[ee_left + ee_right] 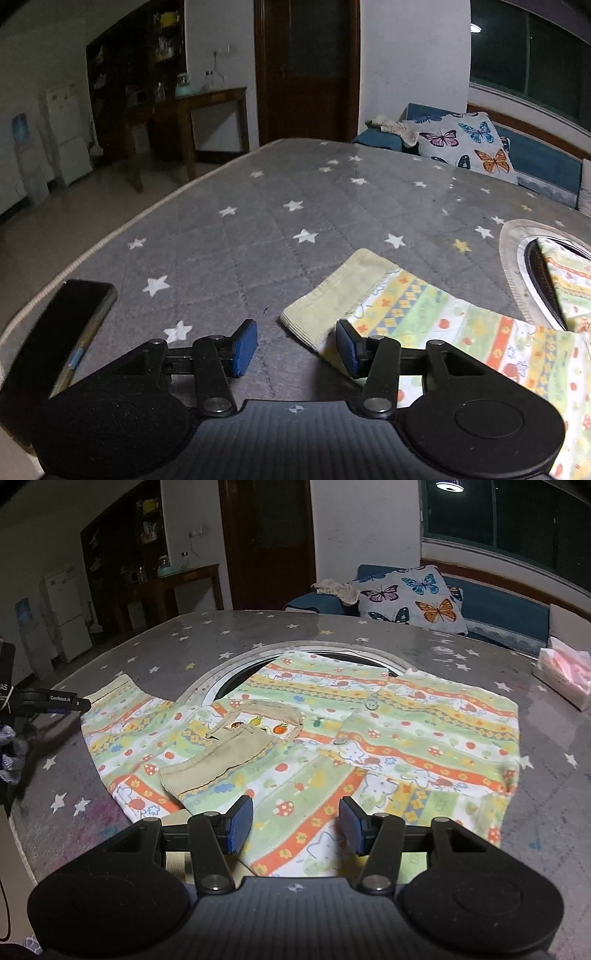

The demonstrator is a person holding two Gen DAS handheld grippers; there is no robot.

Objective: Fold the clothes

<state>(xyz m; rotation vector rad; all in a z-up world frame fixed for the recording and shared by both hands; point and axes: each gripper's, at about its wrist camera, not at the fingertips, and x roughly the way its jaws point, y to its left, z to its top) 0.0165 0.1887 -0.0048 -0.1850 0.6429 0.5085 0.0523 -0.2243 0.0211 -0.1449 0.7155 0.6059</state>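
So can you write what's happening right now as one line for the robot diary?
stage: before first fold | shirt: flat on table | left gripper: open by cuff | right gripper: open over hem

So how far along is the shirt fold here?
Early. Done: the shirt lies spread on the table, one sleeve already folded across its front. In hand: nothing; the left gripper is open at the other sleeve's cuff, and the right gripper is open over the hem. Left: that sleeve still lies straight out, and the body is unfolded.
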